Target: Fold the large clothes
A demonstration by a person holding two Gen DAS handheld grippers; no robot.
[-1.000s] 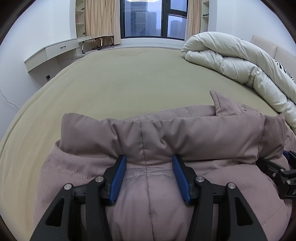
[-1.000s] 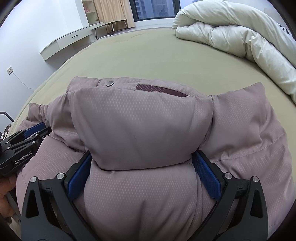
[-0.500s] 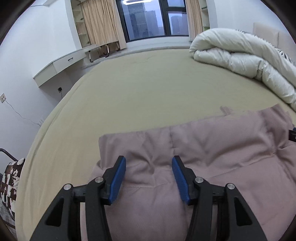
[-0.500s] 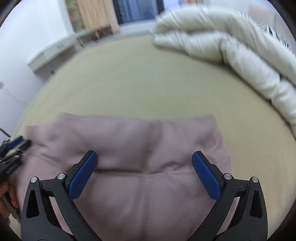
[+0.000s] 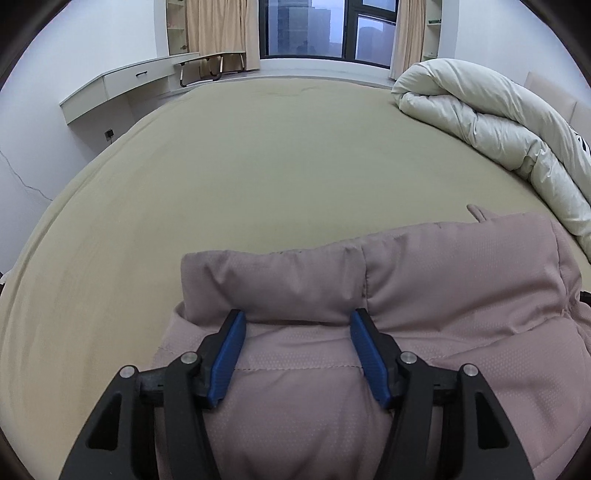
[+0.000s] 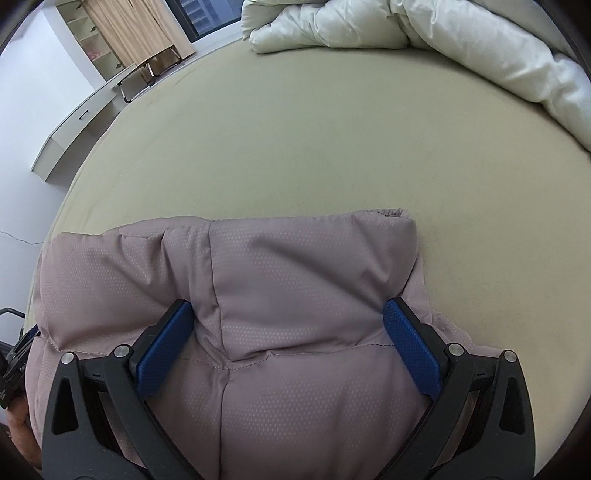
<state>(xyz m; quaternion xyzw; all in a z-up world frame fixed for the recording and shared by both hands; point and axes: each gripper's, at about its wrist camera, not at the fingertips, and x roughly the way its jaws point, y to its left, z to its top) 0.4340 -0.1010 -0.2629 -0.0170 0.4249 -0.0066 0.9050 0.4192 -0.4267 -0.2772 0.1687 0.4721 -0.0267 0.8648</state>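
A puffy mauve padded jacket lies folded on the olive-green bed, at the near edge. It also shows in the right wrist view. My left gripper is open, its blue pads straddling the jacket's near left part, just under a folded-over flap. My right gripper is open wide, its blue pads on either side of the jacket's folded right part. Neither gripper pinches the fabric. The left gripper's body shows at the left edge of the right wrist view.
A rolled white duvet lies along the bed's right side and also shows in the right wrist view. A white wall desk, a chair and a curtained window stand beyond the bed's far edge. The bed's left edge drops to the floor.
The jacket's flap was carried forward and laid down; the snap collar and dark lining are now hidden. Both grippers came back down close over the jacket and stay open.
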